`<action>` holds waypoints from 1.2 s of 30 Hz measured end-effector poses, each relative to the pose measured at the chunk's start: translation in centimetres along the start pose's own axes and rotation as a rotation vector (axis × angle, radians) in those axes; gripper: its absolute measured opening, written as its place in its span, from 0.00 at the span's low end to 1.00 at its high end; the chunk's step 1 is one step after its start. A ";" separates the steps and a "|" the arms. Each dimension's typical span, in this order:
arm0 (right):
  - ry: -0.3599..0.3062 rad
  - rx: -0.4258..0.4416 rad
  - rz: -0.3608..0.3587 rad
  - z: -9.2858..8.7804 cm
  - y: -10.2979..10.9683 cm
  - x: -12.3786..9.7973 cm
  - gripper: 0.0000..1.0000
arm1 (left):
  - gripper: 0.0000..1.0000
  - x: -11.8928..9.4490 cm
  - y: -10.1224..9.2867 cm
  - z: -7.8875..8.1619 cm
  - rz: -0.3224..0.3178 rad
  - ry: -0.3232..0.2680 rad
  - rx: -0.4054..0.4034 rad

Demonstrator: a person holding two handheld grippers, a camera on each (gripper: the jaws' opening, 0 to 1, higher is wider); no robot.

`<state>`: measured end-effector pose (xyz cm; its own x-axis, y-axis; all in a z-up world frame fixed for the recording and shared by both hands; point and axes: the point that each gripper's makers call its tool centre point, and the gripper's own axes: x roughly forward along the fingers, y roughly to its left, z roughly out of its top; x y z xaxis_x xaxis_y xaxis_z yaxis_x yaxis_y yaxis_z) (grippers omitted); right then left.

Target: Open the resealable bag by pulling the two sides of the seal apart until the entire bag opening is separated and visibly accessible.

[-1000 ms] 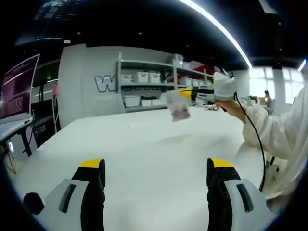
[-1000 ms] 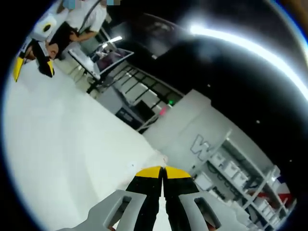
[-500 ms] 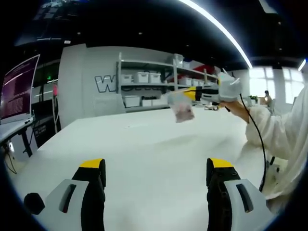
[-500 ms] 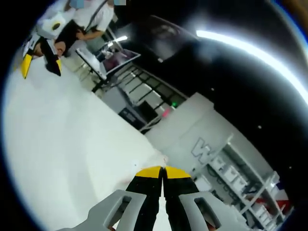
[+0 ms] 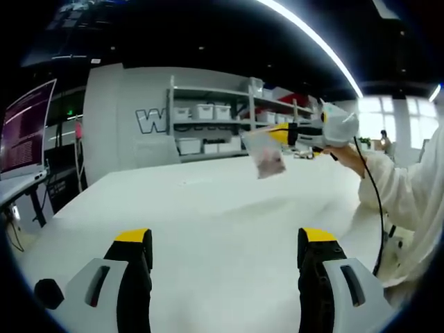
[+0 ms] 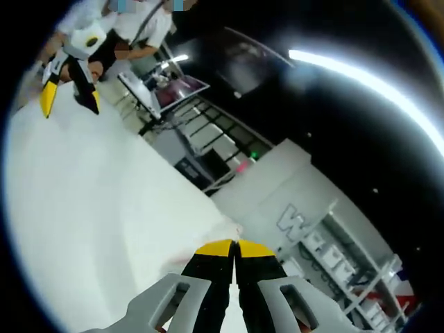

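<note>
A small clear resealable bag [image 5: 266, 154] with pinkish contents hangs in the air over the white table [image 5: 208, 208], right of centre in the left gripper view. My right gripper [image 5: 282, 134] comes in from the right there, shut on the bag's top edge. In the right gripper view its jaws [image 6: 235, 244] are pressed together, with only a sliver of the bag [image 6: 236, 229] showing above the tips. My left gripper [image 5: 225, 239] sits low over the table, open and holding nothing. It also appears at the upper left of the right gripper view [image 6: 69, 100].
Shelves with white bins [image 5: 208, 114] line the far wall beyond the table. A monitor [image 5: 24, 128] stands at the left. A person's white sleeve [image 5: 402, 187] and a black cable [image 5: 371, 201] are at the right. Another screen [image 6: 177, 89] stands behind the table.
The right gripper has carried the bag a little to the right in the left gripper view. The left gripper has stayed put, still open.
</note>
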<state>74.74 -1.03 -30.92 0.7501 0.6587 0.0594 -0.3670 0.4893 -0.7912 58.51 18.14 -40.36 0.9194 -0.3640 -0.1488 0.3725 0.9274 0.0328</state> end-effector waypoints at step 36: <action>-0.047 -0.044 0.026 2.8 2.2 -3.1 0.00 | 0.85 -0.2 -0.5 -0.2 -0.008 0.003 -0.001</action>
<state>70.06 -0.43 -31.17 0.7139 0.6971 0.0663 -0.3605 0.4470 -0.8187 58.14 17.78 -40.50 0.9159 -0.3715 -0.1523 0.3801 0.9245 0.0308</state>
